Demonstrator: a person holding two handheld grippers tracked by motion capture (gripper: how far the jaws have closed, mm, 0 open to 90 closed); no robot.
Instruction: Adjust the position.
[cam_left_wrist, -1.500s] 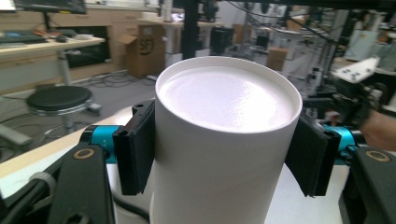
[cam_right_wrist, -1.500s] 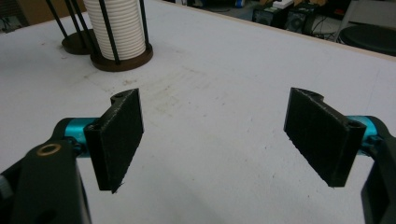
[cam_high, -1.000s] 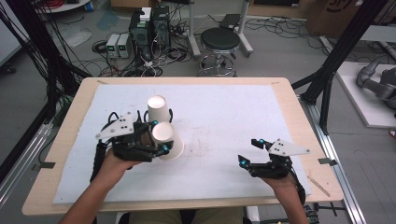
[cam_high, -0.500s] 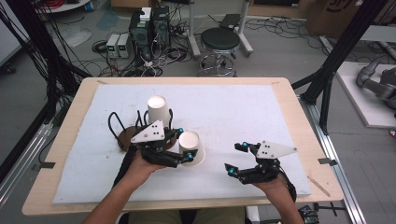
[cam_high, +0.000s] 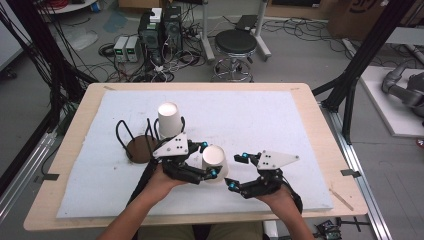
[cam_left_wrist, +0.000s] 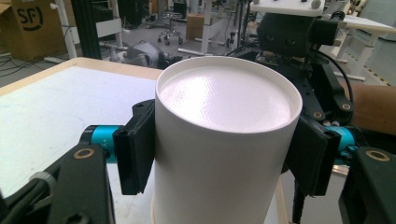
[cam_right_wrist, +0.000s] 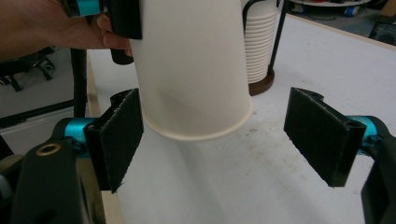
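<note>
One paper cup (cam_high: 214, 162) | clamped upside-down in left gripper (cam_high: 209, 160) | right gripper (cam_high: 238, 171) spread wide, just beside

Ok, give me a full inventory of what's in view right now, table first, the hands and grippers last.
Held paper cup: one, white, upside down, lifted off the mat near the front middle.
Cup stack: one stack, white, upside down in the holder, left of centre.
Cup holder: one, brown round base with black wire loops, left part of the mat.
Mat: one, white, covering the table top.
Table: one, light wood.
Stool: one, black seat, on the floor beyond the table.
Left gripper: black, jaws clamped on the held paper cup.
Right gripper: black, jaws open, beside that cup.
</note>
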